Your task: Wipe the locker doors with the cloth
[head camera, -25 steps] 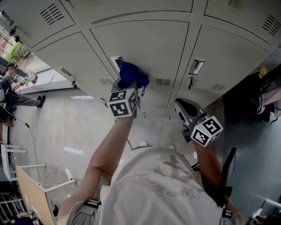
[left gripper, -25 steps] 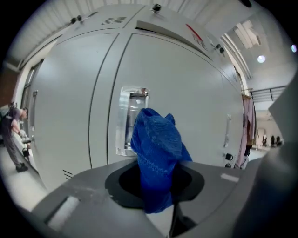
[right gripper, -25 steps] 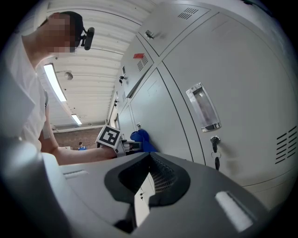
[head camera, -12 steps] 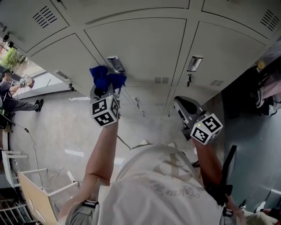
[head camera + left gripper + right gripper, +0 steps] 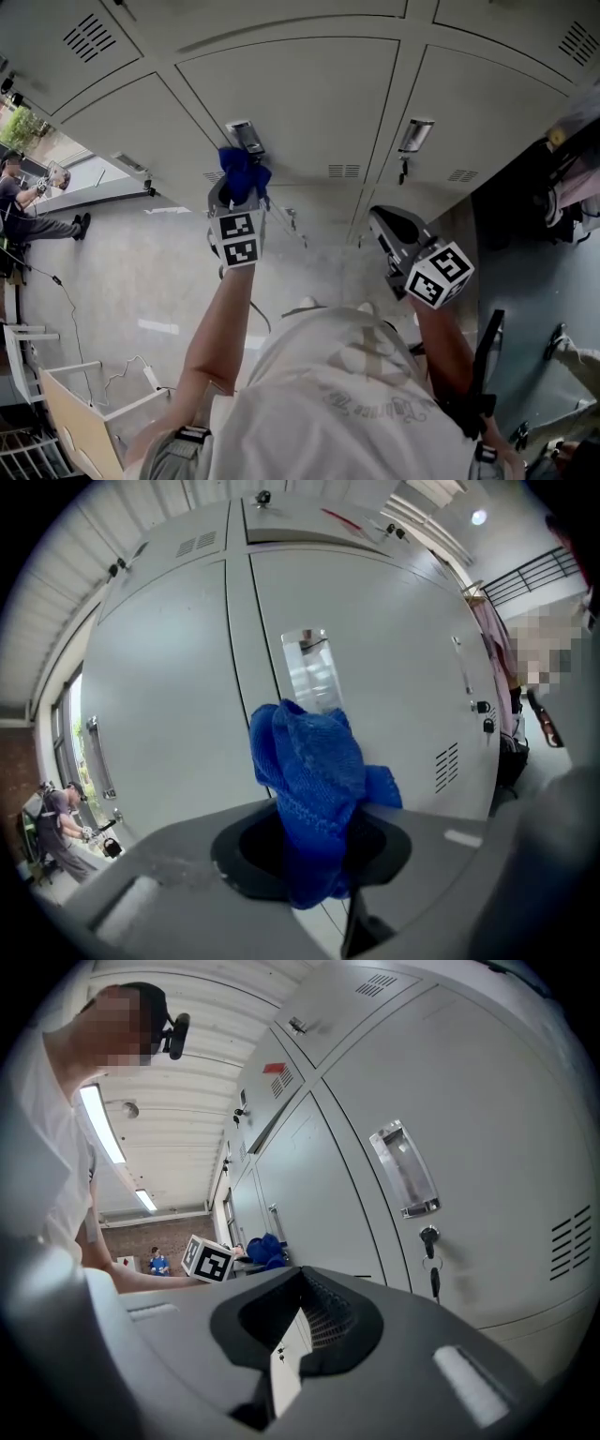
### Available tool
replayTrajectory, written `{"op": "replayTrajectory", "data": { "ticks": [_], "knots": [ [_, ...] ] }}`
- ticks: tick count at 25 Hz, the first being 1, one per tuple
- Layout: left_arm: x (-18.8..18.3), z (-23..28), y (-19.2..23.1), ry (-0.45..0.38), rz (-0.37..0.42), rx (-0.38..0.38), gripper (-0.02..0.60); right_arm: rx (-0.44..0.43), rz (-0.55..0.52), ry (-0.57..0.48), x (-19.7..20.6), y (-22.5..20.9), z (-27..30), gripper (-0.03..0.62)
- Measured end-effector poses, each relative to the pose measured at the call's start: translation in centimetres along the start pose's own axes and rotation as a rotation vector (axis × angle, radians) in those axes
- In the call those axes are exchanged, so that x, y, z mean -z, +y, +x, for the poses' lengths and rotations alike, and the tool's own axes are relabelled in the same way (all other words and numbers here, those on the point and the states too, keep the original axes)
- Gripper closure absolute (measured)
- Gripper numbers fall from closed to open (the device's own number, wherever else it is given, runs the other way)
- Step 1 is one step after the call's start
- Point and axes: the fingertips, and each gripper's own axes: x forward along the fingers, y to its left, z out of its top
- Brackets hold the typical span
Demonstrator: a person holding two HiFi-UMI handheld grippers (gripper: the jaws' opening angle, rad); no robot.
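The grey locker doors (image 5: 300, 94) fill the top of the head view. My left gripper (image 5: 234, 199) is shut on a bunched blue cloth (image 5: 242, 172), which presses on the middle door just below its recessed handle (image 5: 246, 137). In the left gripper view the cloth (image 5: 309, 780) rises out of the gripper (image 5: 314, 850) in front of that handle (image 5: 314, 672). My right gripper (image 5: 394, 232) hangs lower and to the right, away from the doors, shut with nothing in it (image 5: 298, 1321).
The neighbouring door has a handle (image 5: 418, 134) with a key (image 5: 403, 171) hanging below it. A person (image 5: 23, 202) sits far off at the left. A wooden frame (image 5: 70, 412) and a cable lie on the floor at the lower left. Dark clutter (image 5: 562, 187) stands at the right.
My left gripper swept the cloth left across the door, then came back a little to the right under the handle. The right gripper has hardly moved.
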Motion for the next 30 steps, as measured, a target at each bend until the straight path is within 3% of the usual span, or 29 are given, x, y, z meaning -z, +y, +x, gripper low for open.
{"op": "replayTrajectory", "data": {
  "ticks": [2, 5, 7, 12, 18, 22, 30],
  "knots": [
    [-1.3, -1.6, -0.5, -0.044, 0.024, -0.010, 0.468, 0.002, 0.002, 0.002, 0.2, -0.2, -0.1, 0.587],
    [-3.1, -2.5, -2.8, -0.091, 0.040, 0.046, 0.468, 0.004, 0.007, 0.001, 0.2, -0.5, -0.1, 0.587],
    [-3.1, -1.7, -3.6, -0.082, 0.020, 0.065, 0.468, 0.006, 0.012, 0.001, 0.3, -0.5, 0.0, 0.587],
    [-3.2, -1.2, -3.7, -0.049, 0.023, 0.024, 0.468, -0.008, 0.006, -0.009, 0.3, -0.5, -0.2, 0.588],
    [-3.2, -1.3, -7.1, -0.041, 0.001, 0.088, 0.469, -0.004, 0.025, -0.008, 0.4, -0.5, -0.6, 0.587],
    [-1.9, 0.1, -6.8, 0.008, -0.076, 0.060, 0.469, -0.006, 0.025, -0.016, 0.2, -0.6, -1.3, 0.587],
    [-3.9, 1.5, -11.0, -0.014, -0.100, 0.127, 0.469, 0.023, 0.022, -0.023, 0.1, -1.8, -3.3, 0.587]
  ]
}}
